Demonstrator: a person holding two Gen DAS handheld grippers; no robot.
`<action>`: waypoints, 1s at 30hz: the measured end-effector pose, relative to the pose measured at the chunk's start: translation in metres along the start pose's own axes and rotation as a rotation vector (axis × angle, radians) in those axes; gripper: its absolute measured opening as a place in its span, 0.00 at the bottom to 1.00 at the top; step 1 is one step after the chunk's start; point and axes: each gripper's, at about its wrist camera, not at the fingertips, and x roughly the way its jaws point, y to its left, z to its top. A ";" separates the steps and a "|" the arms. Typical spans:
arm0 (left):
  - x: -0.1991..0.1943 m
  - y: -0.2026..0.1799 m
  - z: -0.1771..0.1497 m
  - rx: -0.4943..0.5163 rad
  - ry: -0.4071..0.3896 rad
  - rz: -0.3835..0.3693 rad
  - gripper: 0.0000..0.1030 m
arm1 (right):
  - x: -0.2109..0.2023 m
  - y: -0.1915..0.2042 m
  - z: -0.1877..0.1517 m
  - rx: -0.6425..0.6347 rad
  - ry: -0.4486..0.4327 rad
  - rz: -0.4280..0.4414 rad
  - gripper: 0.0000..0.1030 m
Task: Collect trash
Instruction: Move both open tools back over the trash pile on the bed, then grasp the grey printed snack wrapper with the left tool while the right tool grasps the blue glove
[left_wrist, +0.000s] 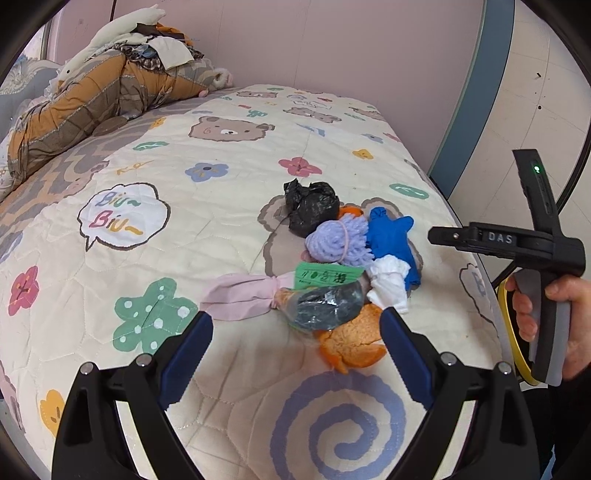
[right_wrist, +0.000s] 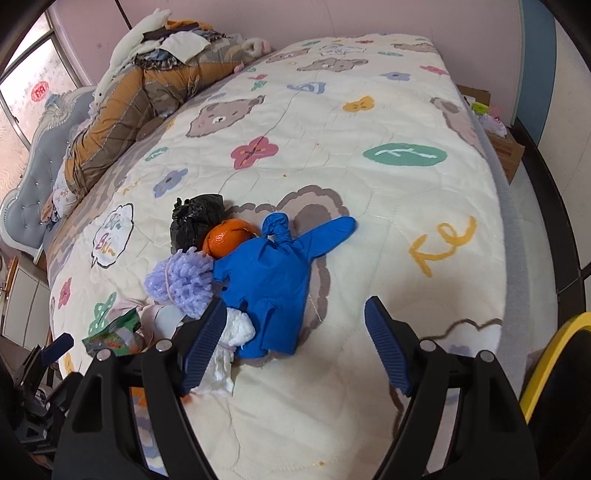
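A bed (right_wrist: 369, 184) with a cartoon-print quilt fills the room ahead, a rolled duvet (left_wrist: 92, 107) piled far left against the pink wall (left_wrist: 332, 40). Grey tufted headboard (right_wrist: 22, 210) and a daylit window (right_wrist: 33, 96) stand beyond.

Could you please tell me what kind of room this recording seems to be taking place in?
Most likely a bedroom: a bed under a cartoon bear quilt, a padded grey headboard, and folded bedding with clothes piled by the pink wall.

The right claw's finger (right_wrist: 205, 345) covers part of the white tissue (right_wrist: 231, 350); the black bag (right_wrist: 195, 219) and purple yarn pompom (right_wrist: 183, 278) half hide the orange (right_wrist: 225, 238).
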 end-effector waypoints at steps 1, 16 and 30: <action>0.003 0.002 0.000 -0.003 0.004 -0.001 0.86 | 0.006 0.002 0.002 -0.001 0.007 -0.003 0.72; 0.058 0.011 0.012 -0.048 0.075 -0.065 0.86 | 0.069 0.016 0.020 -0.019 0.078 -0.014 0.72; 0.090 -0.004 0.017 -0.019 0.106 -0.089 0.71 | 0.082 0.020 0.016 -0.056 0.082 -0.008 0.50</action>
